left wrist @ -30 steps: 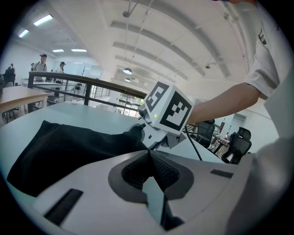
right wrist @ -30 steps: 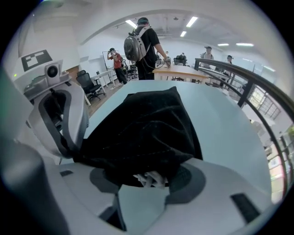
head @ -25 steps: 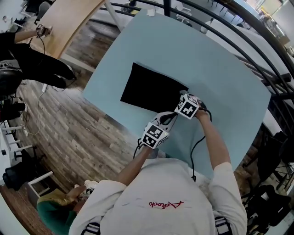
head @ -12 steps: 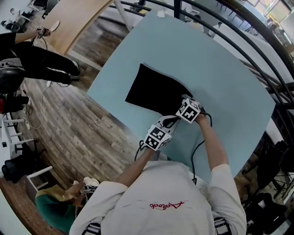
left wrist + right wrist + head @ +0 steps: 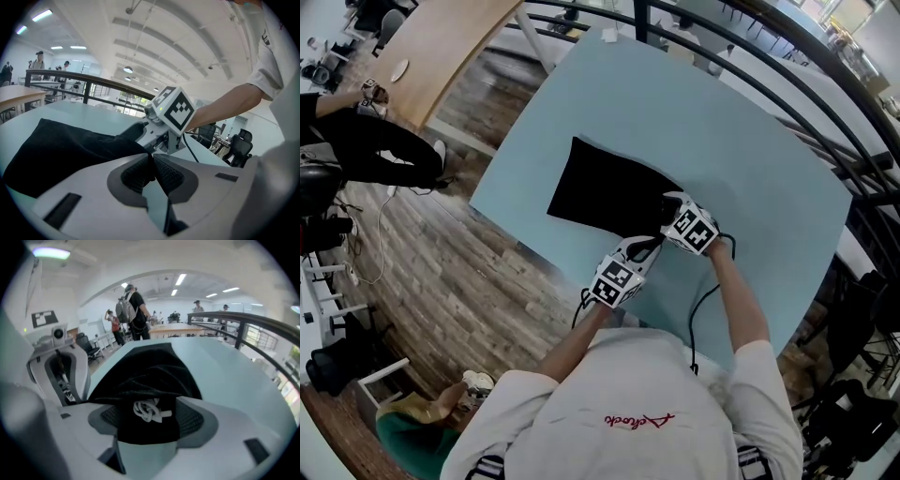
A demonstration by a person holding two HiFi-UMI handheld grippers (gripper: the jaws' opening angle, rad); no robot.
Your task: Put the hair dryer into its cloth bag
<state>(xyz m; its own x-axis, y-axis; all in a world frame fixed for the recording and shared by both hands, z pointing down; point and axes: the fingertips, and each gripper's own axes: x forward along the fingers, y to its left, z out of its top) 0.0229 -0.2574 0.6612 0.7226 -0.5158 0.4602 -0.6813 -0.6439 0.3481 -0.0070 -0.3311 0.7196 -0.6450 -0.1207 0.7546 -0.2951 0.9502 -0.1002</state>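
Observation:
The black cloth bag (image 5: pixel 605 192) lies flat on the light blue table (image 5: pixel 750 159). Both grippers meet at its near right corner. My left gripper (image 5: pixel 645 247) is shut on the bag's edge, and black cloth is pinched between its pads (image 5: pixel 152 166). My right gripper (image 5: pixel 667 210) has just been opening. Its jaws stand wide around the bag's bunched end (image 5: pixel 149 427), where a knotted white cord (image 5: pixel 150 409) shows. The cloth there (image 5: pixel 150 376) bulges. I see no hair dryer outside the bag.
A black cable (image 5: pixel 701 305) runs back from the right hand along the table. A black railing (image 5: pixel 787 89) curves past the table's far side. Wooden floor (image 5: pixel 441 272) lies left of the table edge, with a person in black (image 5: pixel 366 145) there. Office chairs (image 5: pixel 862 328) stand at the right.
The right gripper's cube has shifted slightly right and tilted at the bag's corner. The left gripper has stayed at the bag's edge. The bag lies where it did.

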